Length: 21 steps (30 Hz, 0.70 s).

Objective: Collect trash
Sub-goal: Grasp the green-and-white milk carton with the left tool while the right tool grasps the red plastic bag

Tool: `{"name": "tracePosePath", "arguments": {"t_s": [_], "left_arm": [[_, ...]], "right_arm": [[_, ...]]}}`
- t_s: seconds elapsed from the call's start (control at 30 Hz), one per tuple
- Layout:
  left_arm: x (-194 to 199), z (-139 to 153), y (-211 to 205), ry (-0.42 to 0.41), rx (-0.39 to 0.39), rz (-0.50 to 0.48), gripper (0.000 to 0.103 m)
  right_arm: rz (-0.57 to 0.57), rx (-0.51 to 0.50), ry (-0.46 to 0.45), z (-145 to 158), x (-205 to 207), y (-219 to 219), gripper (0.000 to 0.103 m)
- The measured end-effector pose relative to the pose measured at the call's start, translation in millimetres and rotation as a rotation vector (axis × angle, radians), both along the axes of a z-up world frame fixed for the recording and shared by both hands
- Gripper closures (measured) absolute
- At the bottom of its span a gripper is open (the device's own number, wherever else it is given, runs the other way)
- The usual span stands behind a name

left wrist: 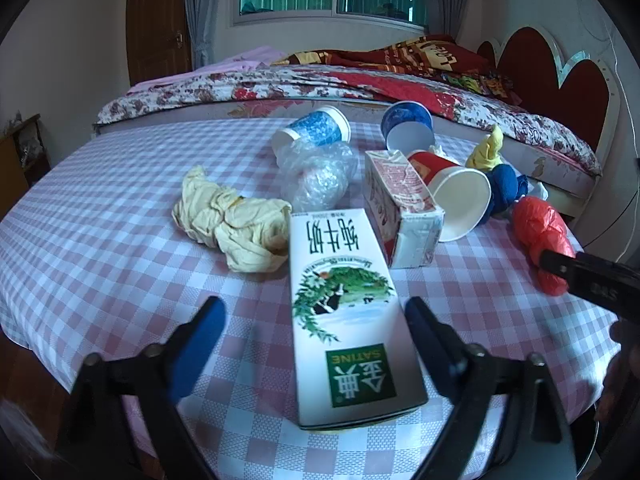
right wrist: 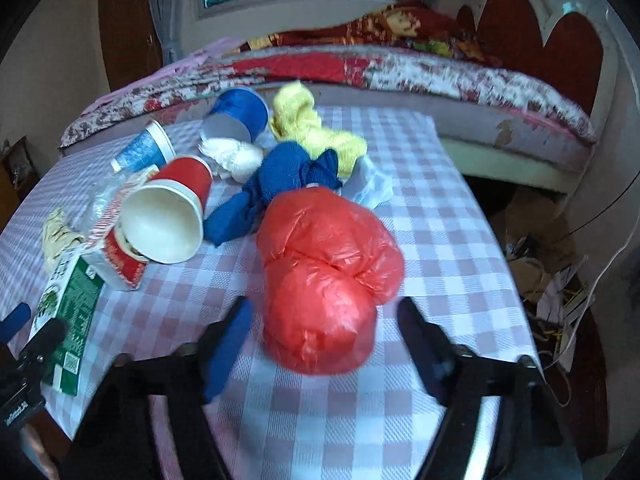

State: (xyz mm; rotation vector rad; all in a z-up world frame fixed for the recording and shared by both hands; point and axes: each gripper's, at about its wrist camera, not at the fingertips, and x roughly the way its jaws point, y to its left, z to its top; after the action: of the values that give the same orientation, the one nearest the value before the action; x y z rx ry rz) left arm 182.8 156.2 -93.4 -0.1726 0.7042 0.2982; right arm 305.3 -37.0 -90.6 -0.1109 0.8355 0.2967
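Bedroom, checkered tablecloth [left wrist: 120, 216] by bed, trash lying all over it. We're lining up two grabs at once. Left gripper [left wrist: 316, 330] sitting unclenched around white milk carton [left wrist: 344, 320], fingers not touching yet. Right gripper [right wrist: 324, 326] straddling red plastic bag [right wrist: 324, 280], fingers just beside it, no squeeze visible. Next, probably: we're clamping both, then lifting clear of red cup [right wrist: 168, 216].

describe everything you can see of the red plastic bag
The red plastic bag is thin, glossy, crinkled film bunched into a two-lobed bundle lying on the checked tablecloth. It sits between the right gripper's open fingers, which are not yet pressing on it. Its far end meets the blue cloth.
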Motion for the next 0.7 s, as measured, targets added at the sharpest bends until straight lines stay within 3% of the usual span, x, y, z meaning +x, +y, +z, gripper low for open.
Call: {"name": "tracePosePath", "arguments": {"t_s": [0.07, 0.13, 0.2, 0.7], "left_arm": [[-1.7, 0.1, 0.8, -0.001, -0.008, -0.006, 0.024], [-4.1, 0.8, 0.7, -0.007, -0.010, -0.009, 0.040], [-6.9, 1.3, 1.2, -0.015, -0.013, -0.017, 0.048], [-39.2, 29.3, -14.4, -0.125, -0.008, -0.061, 0.049]], "right_arm": [[0.009, 0.011, 0.012, -3.3, 0.7, -0.1, 0.055], [0.022, 0.014, 0.003, -2.9, -3.0, 0.1, 0.067], [0.034, 0.021, -0.009, -1.0, -9.4, -0.9, 0.071], [0.044, 0.071, -0.120, 28.8, -82.1, -50.4, 0.073]]}}
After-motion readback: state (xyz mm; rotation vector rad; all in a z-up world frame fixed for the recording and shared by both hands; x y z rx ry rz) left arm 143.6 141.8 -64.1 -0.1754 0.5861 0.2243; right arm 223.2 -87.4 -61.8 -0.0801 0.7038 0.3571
